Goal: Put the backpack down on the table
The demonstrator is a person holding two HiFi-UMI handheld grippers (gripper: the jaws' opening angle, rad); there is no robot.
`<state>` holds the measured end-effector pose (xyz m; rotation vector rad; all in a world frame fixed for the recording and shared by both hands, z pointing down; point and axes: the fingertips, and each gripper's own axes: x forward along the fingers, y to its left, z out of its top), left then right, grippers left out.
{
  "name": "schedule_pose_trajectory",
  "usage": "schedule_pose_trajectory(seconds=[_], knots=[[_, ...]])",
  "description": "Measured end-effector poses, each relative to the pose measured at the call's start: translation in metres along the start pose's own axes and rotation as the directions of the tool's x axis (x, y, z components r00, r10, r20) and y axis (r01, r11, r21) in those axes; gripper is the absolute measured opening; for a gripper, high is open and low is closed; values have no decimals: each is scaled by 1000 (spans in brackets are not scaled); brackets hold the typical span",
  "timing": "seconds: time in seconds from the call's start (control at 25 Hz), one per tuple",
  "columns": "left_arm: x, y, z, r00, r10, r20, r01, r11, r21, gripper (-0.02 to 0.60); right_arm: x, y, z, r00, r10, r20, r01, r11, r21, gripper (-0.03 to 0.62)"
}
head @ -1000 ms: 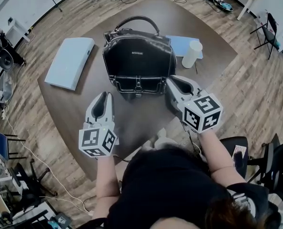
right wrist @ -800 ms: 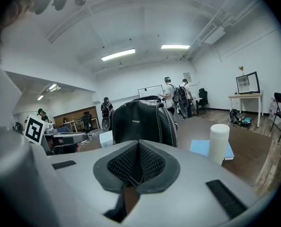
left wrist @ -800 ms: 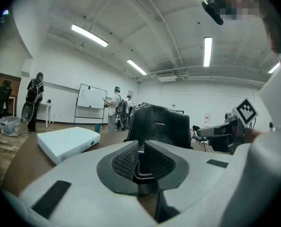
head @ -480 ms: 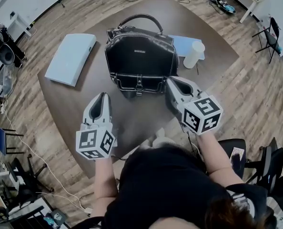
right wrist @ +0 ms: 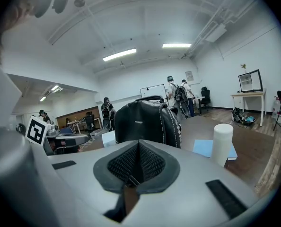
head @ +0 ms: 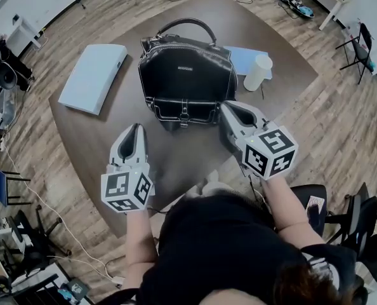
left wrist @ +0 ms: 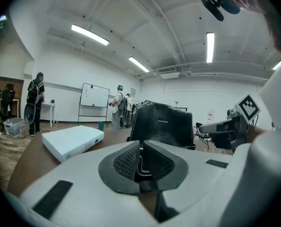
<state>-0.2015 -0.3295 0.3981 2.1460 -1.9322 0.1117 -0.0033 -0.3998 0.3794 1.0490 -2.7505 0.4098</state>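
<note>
Brown table (head: 188, 161) is sitting under both grippers, with the black backpack (head: 187, 81) standing upright on it just ahead of them. Left gripper (head: 136, 129) and right gripper (head: 228, 107) are hovering with jaws pressed together, gripping nothing.

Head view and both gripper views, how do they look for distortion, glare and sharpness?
Head view: fisheye bending toward the edges, even light, backpack sharp with a soft sheen. Left gripper view: dark round vignette, ceiling strip lights glaring. Right gripper view: same vignette, backpack crisp, white cylinder slightly washed out.
</note>
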Motion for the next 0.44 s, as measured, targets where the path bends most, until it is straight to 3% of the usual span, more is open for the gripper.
schedule_pose_trajectory(seconds=[0.44], knots=[[6, -5, 1, 1000, -14, -6, 14, 1000, 1, 48, 0, -6, 5, 1000, 10, -4, -10, 1000, -7, 18]])
